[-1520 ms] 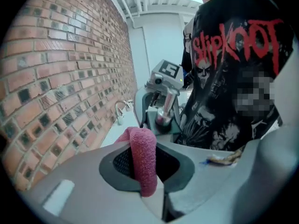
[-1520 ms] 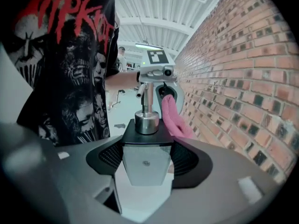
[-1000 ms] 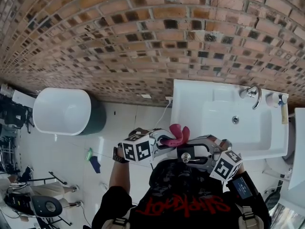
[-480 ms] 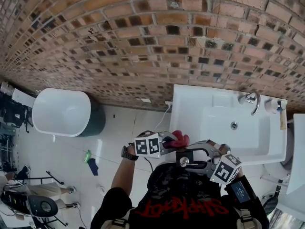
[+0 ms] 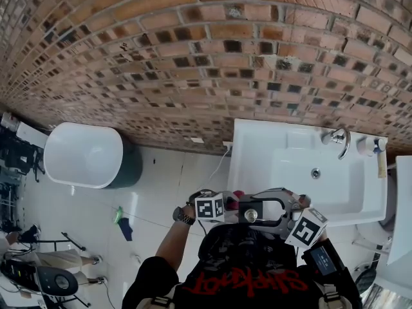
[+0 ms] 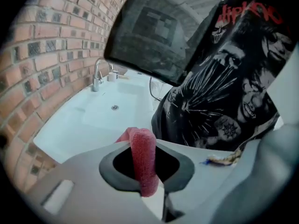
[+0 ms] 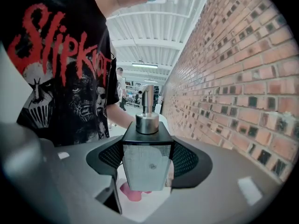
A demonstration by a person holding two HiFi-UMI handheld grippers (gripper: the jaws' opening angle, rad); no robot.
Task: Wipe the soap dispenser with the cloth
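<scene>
- Red-brown brick wall (image 5: 193, 56) fills the top of the head view.
- White rectangular sink (image 5: 257, 153) stands against it at right, w/ a chrome tap (image 5: 340, 139) at its back edge.
- White oval-lidded bin w/ dark green body (image 5: 84, 154) sits on the floor, well left of the sink.
- Person in a black printed T-shirt (image 5: 251, 269) stands at the sink's front left corner, both arms up in front of the chest.
- R claw (image 7: 147, 160): jaws partly apart, pads pressed on both sides of the square frosted soap dispenser w/ black top & silver pump (image 7: 145, 164). It's held upright, off the sink, close to the chest.
- L claw (image 6: 145, 171): jaws pinched narrow on the pink-red cloth (image 6: 141, 146), a fold sticking up btwn them.
- Head view: the claws meet tip to tip, cloth just beside the dispenser. Can't tell if they touch.
</scene>
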